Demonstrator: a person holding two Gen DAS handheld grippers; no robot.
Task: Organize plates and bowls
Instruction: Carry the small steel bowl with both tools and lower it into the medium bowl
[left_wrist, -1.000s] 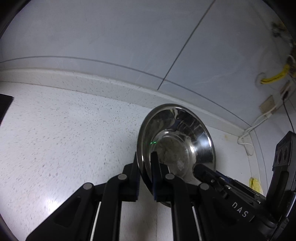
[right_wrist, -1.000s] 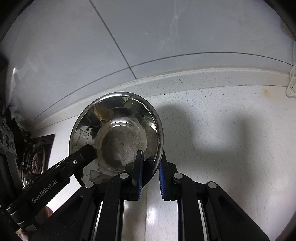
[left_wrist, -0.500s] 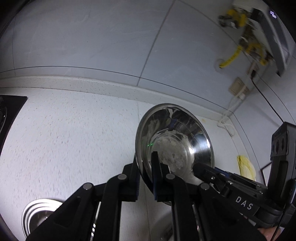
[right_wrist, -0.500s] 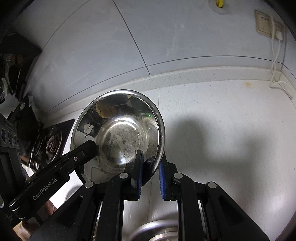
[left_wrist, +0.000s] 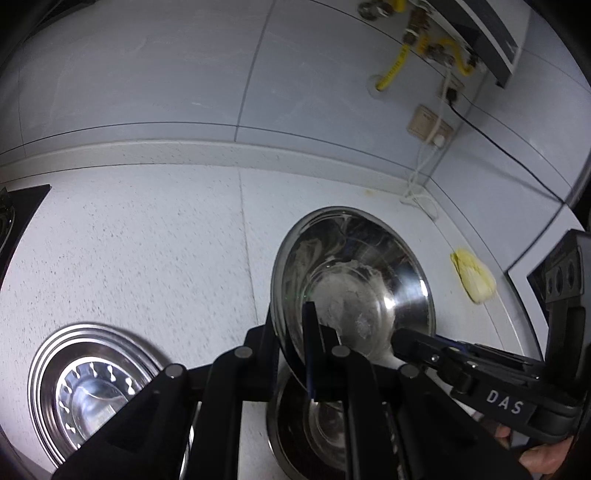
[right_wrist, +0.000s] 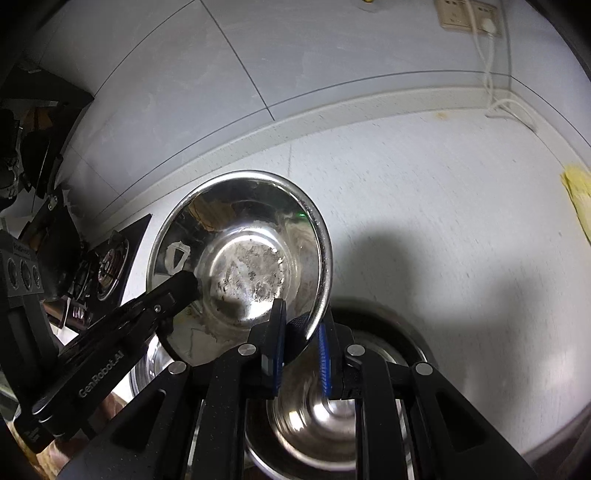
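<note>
Two tools, the left tool (left_wrist: 295, 354) and right tool (right_wrist: 299, 350), clench opposite rims of one round shiny steel bowl (left_wrist: 351, 291) held tilted above another steel bowl (right_wrist: 314, 417) on the speckled white desk (left_wrist: 147, 240); uneven lowering could twist it loose.

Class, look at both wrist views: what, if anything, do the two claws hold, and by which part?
Both hold one steel bowl by its rim, on opposite sides: left claw, right claw.

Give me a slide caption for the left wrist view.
Both grippers, left and right, clamp a steel bowl by its rim above a second bowl on the counter.
</note>
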